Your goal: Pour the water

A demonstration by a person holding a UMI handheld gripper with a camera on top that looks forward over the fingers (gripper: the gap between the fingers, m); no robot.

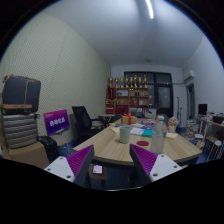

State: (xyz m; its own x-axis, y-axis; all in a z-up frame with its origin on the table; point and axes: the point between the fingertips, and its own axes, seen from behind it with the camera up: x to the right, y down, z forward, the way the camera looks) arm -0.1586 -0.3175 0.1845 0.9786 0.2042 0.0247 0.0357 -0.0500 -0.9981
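My gripper (112, 162) is held well back from a long wooden table (115, 150), fingers apart, with nothing between the purple pads (80, 160). On the table beyond the fingers stands a pale green cup (124, 134). Further right stand a clear bottle (159, 134) and a red-lidded item (143, 144). Other small objects crowd the table's far end.
A black office chair (21, 122) stands at the left near a purple screen (56, 122). Another chair (85, 120) sits beside the table's left side. A shelf with trophies (131, 92) lines the back wall. A small dark box (97, 170) lies low between the fingers.
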